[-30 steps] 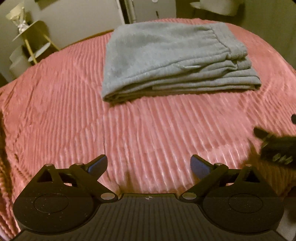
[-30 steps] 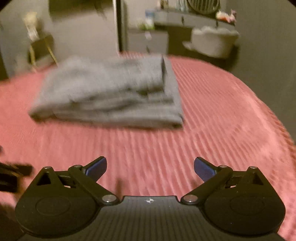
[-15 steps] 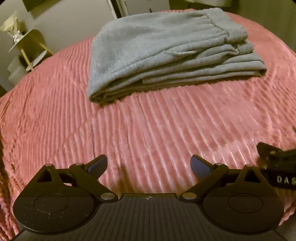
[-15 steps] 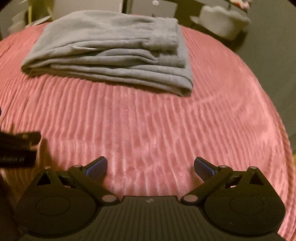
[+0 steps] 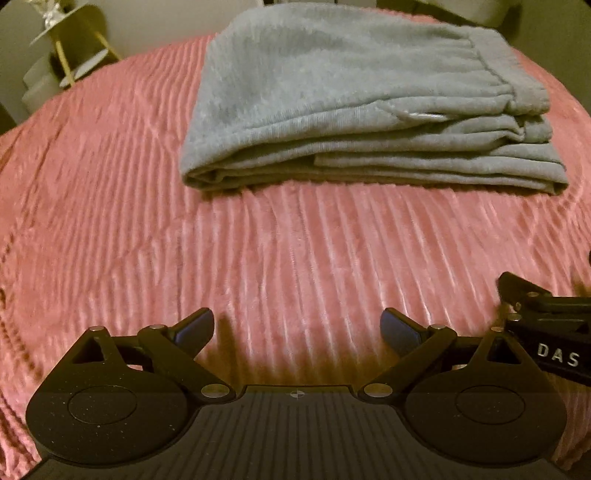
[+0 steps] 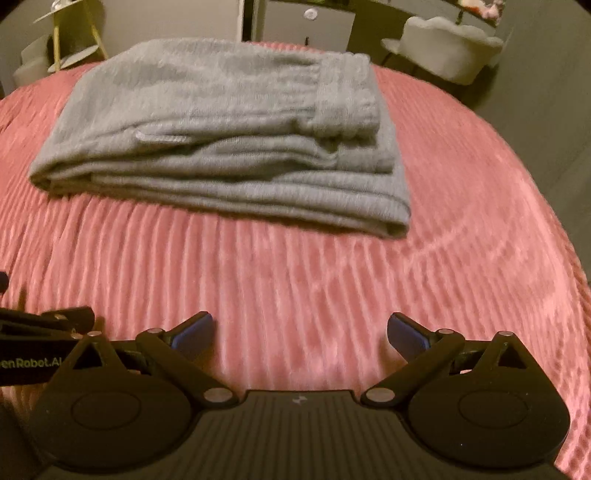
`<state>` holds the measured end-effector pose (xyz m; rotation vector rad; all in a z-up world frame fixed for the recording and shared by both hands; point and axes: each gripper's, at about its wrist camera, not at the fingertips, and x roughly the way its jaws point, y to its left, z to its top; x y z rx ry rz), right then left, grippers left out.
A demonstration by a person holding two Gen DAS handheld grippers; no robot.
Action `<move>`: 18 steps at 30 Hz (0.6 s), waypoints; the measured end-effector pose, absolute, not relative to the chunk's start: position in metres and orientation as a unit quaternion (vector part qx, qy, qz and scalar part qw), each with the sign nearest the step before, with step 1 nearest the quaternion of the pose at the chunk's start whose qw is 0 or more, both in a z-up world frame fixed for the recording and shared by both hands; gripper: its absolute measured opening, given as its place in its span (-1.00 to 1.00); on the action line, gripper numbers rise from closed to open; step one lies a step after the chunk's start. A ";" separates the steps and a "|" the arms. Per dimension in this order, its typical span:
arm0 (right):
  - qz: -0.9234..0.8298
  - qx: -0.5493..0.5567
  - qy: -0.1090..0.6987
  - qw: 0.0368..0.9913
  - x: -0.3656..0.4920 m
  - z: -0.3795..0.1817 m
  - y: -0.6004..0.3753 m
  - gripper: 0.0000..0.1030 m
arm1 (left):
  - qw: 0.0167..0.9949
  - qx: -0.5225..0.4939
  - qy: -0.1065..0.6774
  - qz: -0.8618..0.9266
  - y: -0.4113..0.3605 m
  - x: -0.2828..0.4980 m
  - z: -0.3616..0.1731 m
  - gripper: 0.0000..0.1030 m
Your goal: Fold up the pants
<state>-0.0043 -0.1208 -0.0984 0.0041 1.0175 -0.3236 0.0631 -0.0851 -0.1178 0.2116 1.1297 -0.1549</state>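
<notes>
Grey sweatpants (image 5: 354,96) lie folded into a thick stack on a pink ribbed bedspread (image 5: 280,251), waistband on top toward the right. The right wrist view shows the same grey sweatpants (image 6: 221,136) ahead of me on the pink ribbed bedspread (image 6: 314,280). My left gripper (image 5: 297,328) is open over bare bedspread, well short of the stack, with nothing between its blue-padded fingers. My right gripper (image 6: 300,330) is open too, also short of the pants and empty. Each gripper's body shows at the edge of the other's view.
A gold-legged side table (image 5: 74,48) stands beyond the bed at the far left. A pale upholstered chair (image 6: 447,55) and a dark cabinet (image 6: 310,22) sit behind the bed on the right. The bedspread falls away at the right edge (image 6: 554,221).
Both grippers have moved closer to the folded pants, which now fill more of each view. The grippers stay open and the pants have not shifted.
</notes>
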 end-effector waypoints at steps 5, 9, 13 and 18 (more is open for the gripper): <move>-0.137 0.036 0.492 0.859 -0.005 -0.110 -0.135 0.95 | 0.837 0.111 0.532 -0.065 -0.090 0.070 -0.127 0.94; -0.145 0.047 0.485 0.861 -0.005 -0.111 -0.142 0.95 | 0.841 0.107 0.527 -0.062 -0.089 0.071 -0.129 0.94; -0.143 0.057 0.484 0.861 -0.006 -0.112 -0.145 0.95 | 0.842 0.097 0.528 -0.058 -0.087 0.075 -0.131 0.96; -0.143 0.055 0.483 0.862 -0.005 -0.112 -0.145 0.95 | 0.845 0.109 0.521 -0.054 -0.090 0.073 -0.130 0.96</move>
